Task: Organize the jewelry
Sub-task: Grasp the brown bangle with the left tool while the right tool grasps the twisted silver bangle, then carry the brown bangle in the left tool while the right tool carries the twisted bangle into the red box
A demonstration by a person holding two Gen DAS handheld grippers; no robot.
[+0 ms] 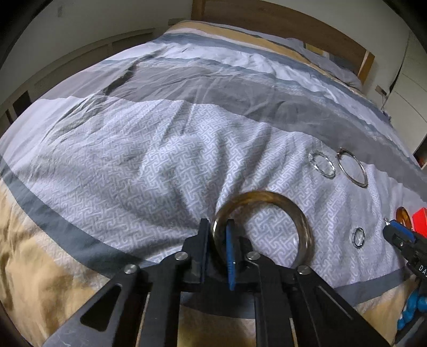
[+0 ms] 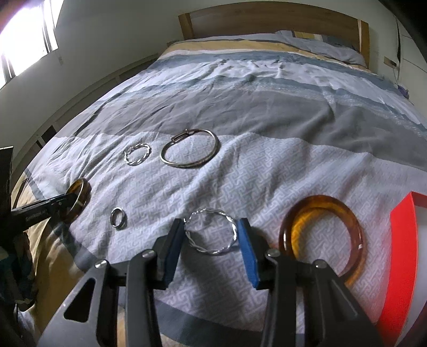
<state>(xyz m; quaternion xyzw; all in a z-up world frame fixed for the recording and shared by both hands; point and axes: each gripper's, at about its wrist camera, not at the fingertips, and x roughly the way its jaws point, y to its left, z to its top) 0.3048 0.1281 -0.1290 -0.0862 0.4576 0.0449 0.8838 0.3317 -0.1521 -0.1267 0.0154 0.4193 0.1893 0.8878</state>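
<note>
My left gripper (image 1: 217, 229) is shut on the rim of a dark brown translucent bangle (image 1: 267, 202), which stands tilted up off the bedspread. The right wrist view shows that bangle (image 2: 80, 196) at the far left. My right gripper (image 2: 210, 240) is open and low over the bed. A twisted silver bracelet (image 2: 210, 232) lies flat between its blue pads (image 2: 246, 248), close to both. An amber bangle (image 2: 321, 240) lies just to its right. A small ring (image 2: 118, 217), a smaller twisted silver bracelet (image 2: 137, 154) and a plain metal bangle (image 2: 190, 149) lie farther out.
A red box (image 2: 400, 253) with a pale inside sits at the right edge beside the amber bangle. The rumpled grey and white patterned bedspread (image 2: 267, 173) stretches to a wooden headboard (image 2: 272, 18). A wall and a bright window are on the left.
</note>
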